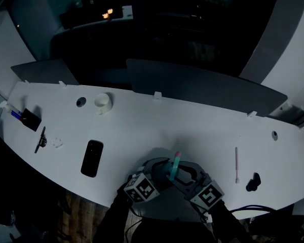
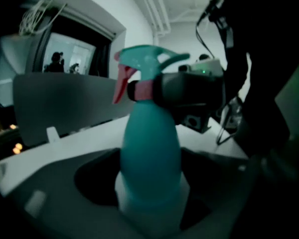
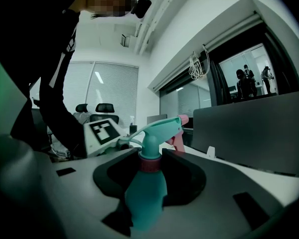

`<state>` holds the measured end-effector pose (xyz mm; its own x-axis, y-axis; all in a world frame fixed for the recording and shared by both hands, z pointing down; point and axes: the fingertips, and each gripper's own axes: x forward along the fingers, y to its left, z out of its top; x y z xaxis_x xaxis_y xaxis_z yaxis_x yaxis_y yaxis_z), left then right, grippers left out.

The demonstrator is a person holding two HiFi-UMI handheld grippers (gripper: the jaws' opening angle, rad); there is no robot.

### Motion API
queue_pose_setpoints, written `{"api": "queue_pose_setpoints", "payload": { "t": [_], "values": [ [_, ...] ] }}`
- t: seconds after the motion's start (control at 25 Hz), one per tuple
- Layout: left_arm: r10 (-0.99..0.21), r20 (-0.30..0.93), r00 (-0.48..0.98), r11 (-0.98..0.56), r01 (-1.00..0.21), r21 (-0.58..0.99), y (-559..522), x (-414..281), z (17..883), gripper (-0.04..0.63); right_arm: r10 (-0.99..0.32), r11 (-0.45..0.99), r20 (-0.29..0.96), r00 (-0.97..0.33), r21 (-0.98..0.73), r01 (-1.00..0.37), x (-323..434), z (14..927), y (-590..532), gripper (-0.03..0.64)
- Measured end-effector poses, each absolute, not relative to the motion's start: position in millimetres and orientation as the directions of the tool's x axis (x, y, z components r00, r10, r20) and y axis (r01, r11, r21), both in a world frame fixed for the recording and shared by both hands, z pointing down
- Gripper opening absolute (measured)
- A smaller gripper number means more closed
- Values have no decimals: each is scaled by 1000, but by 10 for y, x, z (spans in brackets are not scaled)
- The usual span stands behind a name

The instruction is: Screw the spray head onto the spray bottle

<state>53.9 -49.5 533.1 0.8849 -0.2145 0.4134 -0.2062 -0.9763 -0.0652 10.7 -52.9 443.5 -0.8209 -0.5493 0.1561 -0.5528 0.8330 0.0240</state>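
A teal spray bottle stands upright near the front edge of the white table. Its teal spray head has a pink trigger and sits on the neck above a pink collar. My right gripper is shut on that collar; in the left gripper view it is the dark block at the neck. My left gripper surrounds the bottle's lower body and white base, with dark gaps on both sides. Its marker cube shows behind the bottle.
A black phone lies left of the grippers, with a small black tool further left. A white cup and a black holder with a blue pen sit farther back. A white stick and black object lie right. Grey partitions back the table.
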Motion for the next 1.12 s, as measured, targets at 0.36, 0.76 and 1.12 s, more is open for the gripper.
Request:
{"api": "queue_pose_setpoints", "payload": {
  "t": [0.36, 0.76, 1.12],
  "values": [
    [-723, 397, 566, -659, -738, -148, -584, 434, 5356, 394, -565, 823, 141, -813, 22, -568, 68, 4429, -490, 147],
    [-172, 383, 908, -974, -214, 70, -501, 426, 5300, 420, -494, 866, 152, -856, 3, -499, -3, 4428, -481, 147],
    [-378, 356, 855, -917, -400, -13, -647, 548, 5325, 394, -554, 832, 160, -817, 59, -552, 103, 4463, -564, 146]
  ]
}}
